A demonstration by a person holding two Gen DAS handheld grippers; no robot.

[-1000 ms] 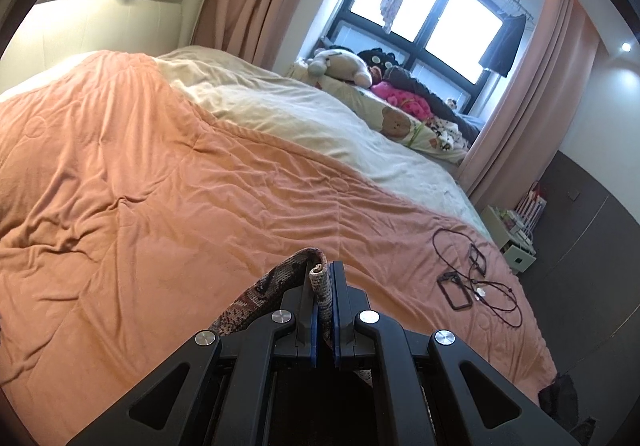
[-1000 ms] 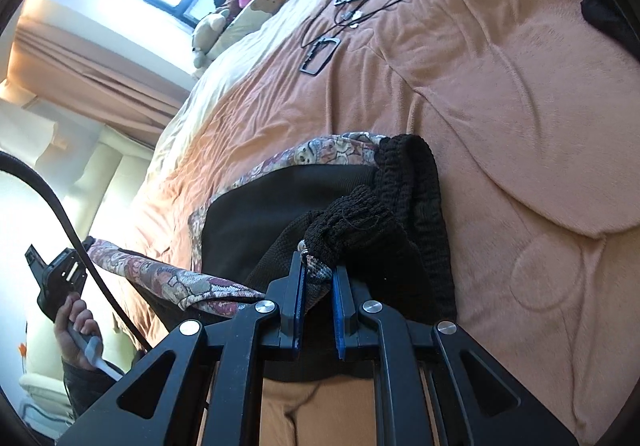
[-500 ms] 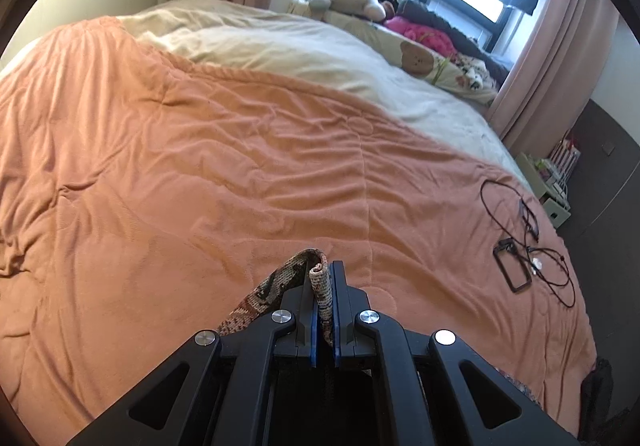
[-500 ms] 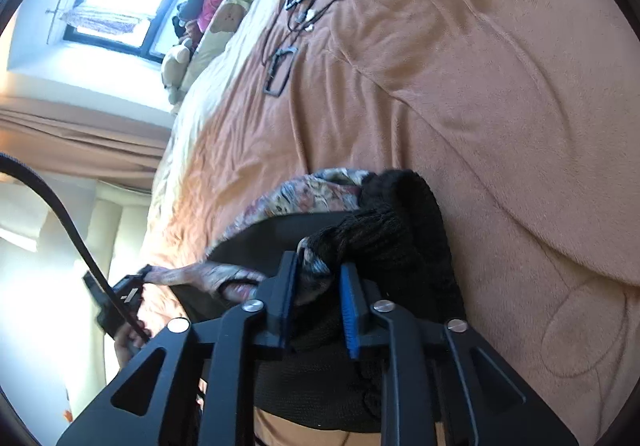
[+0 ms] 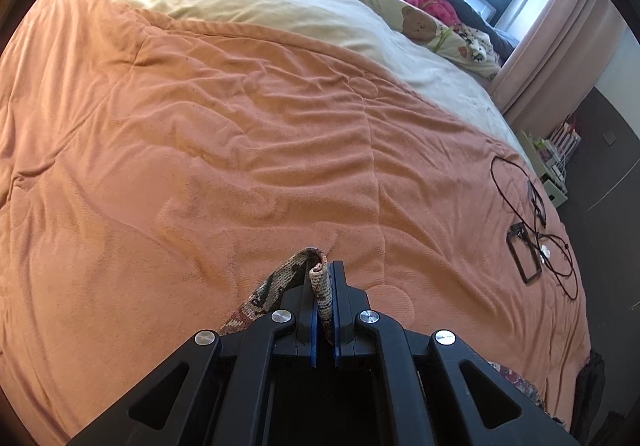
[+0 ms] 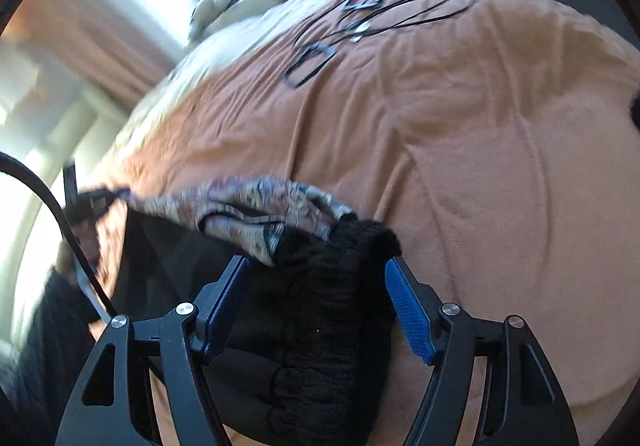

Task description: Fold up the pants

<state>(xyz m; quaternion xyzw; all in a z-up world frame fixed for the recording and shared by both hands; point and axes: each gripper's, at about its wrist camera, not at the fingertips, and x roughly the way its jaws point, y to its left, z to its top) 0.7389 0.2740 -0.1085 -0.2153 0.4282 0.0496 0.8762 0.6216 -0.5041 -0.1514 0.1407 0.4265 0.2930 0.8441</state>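
Note:
The pants (image 6: pixel 304 306) are black with a patterned hem band and a black ribbed waistband. They lie bunched on the orange bedspread (image 6: pixel 460 126). My right gripper (image 6: pixel 318 266) is opening. Its blue pads (image 6: pixel 408 310) stand apart on either side of the waistband and do not press it. My left gripper (image 5: pixel 324 274) is shut on a fold of the patterned hem (image 5: pixel 320 282), low over the orange bedspread (image 5: pixel 200 146). In the right wrist view the left gripper (image 6: pixel 94 200) shows at the far left, pulling the patterned edge (image 6: pixel 260 206) taut.
Black cables and a small black frame (image 5: pixel 528 230) lie on the bedspread's right side. A cream duvet (image 5: pixel 280 10), stuffed toys and a window sit at the far end. A person's hand and dark sleeve (image 6: pixel 60 286) hold the left gripper.
The right gripper's jaws have let go of the waistband and spread wide. The left gripper, still holding the hem, has come down closer to the bedspread.

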